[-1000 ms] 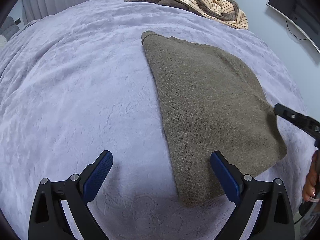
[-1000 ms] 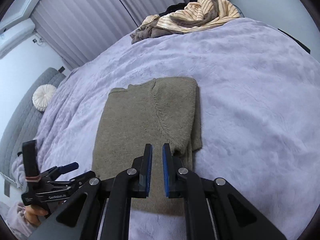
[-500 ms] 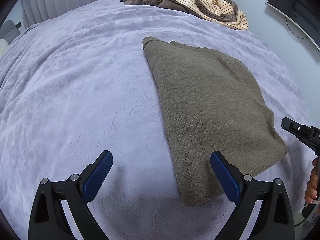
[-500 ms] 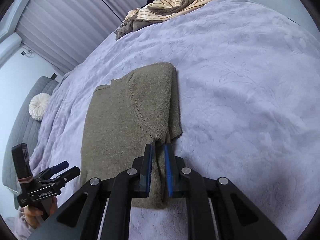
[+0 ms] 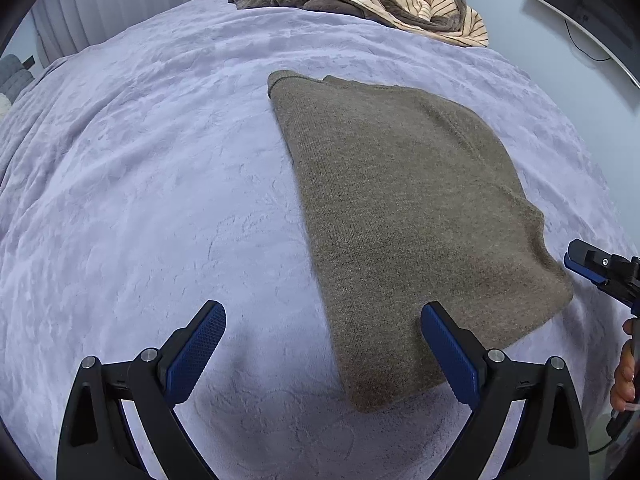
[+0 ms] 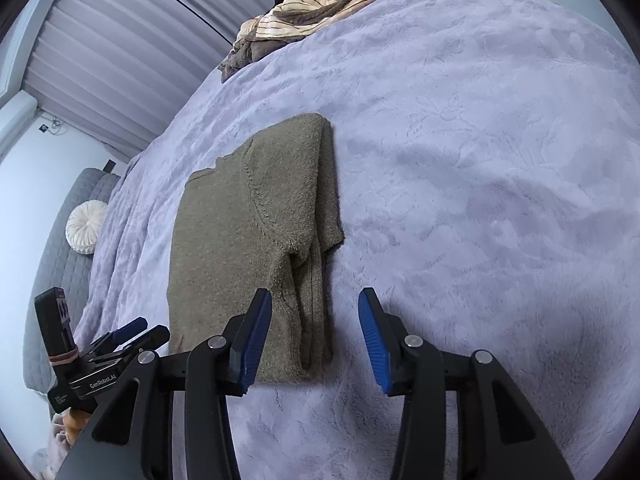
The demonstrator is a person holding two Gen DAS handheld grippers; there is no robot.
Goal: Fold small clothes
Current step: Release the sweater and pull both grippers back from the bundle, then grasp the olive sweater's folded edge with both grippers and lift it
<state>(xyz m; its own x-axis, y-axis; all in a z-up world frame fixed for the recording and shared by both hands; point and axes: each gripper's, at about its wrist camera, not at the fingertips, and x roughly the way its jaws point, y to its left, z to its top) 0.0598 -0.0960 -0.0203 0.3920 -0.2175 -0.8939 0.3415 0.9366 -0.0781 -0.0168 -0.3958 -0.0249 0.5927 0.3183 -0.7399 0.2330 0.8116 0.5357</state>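
While the bed [image 5: 140, 168] spreads wide under a lilac blanket, a folded brown sweater [image 5: 400, 216] lies flat on it, near the middle. At the far edge of the bed sits a heap of striped and brown clothes [image 5: 380, 0]. Left tongs [image 5: 324, 344] hang over the near edge of the sweater with their blue pads wide apart, one pad over bare blanket and one over the knit, gripping nothing. Right tongs [image 6: 316, 336] are opening above the sweater's near corner, where a folded sleeve lies between the pads without being pinched.
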